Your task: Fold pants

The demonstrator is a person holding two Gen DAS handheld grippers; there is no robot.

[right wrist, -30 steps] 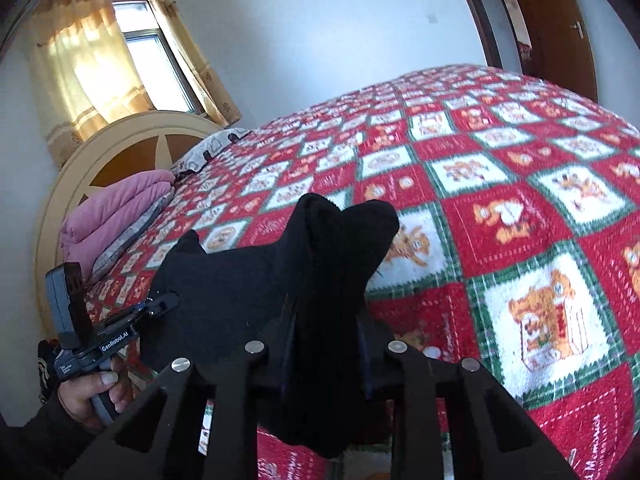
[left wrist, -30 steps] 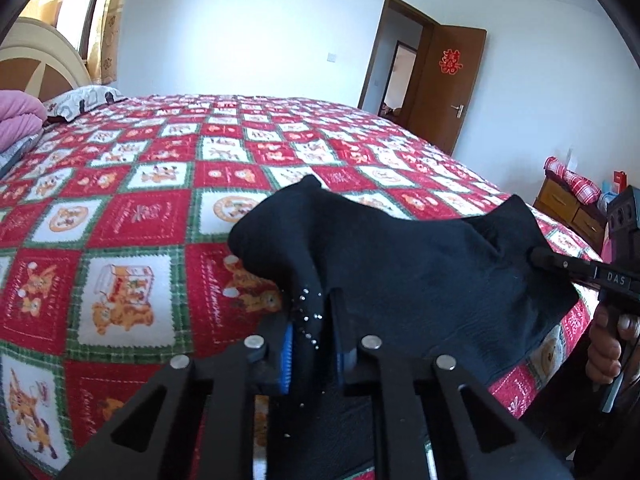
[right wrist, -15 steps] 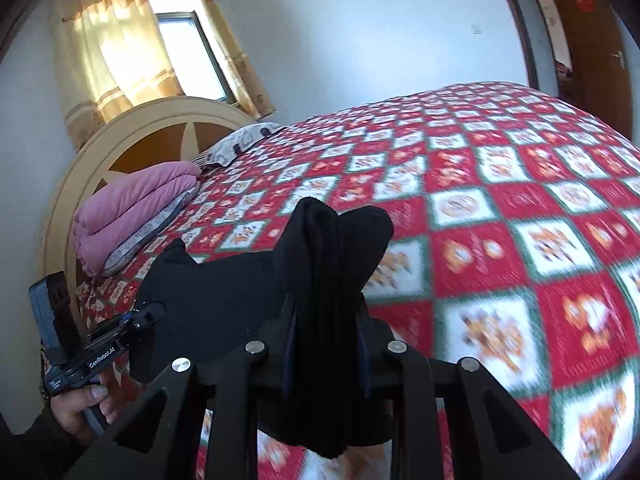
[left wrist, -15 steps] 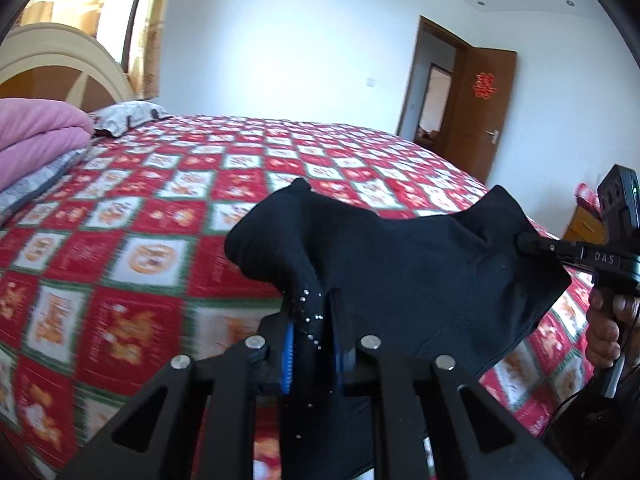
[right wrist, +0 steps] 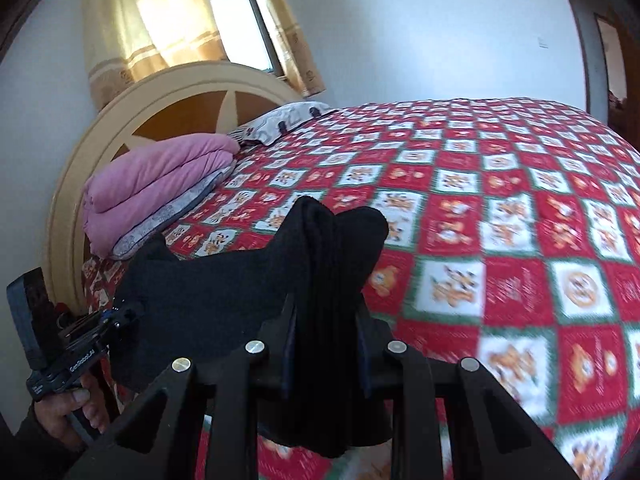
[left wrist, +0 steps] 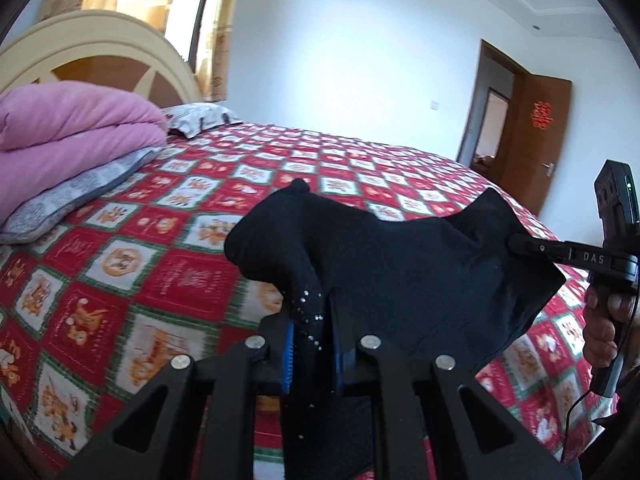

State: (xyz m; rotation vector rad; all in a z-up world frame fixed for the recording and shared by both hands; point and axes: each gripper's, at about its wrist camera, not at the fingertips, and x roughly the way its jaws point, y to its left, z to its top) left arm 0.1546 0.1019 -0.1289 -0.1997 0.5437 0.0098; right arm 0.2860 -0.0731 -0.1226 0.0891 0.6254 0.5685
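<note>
Fingers [left wrist: 289, 344] of both grippers clamped on black pants [left wrist: 400, 264], lifted.

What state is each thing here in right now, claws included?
Left claw: shut on pants.
Right claw: shut on pants.
Black pants: bunched, held up between both claws above bed.
Pink blanket: folded, by headboard.
Door: open.
Curtains: drawn, sunlit.

Bright window [right wrist: 236, 20] daylight, fisheye edges, motion-blurred bedspread [right wrist: 540, 300]

left wrist: faces door | right wrist: faces headboard [right wrist: 132, 120] | shared: bed [left wrist: 168, 264]
</note>
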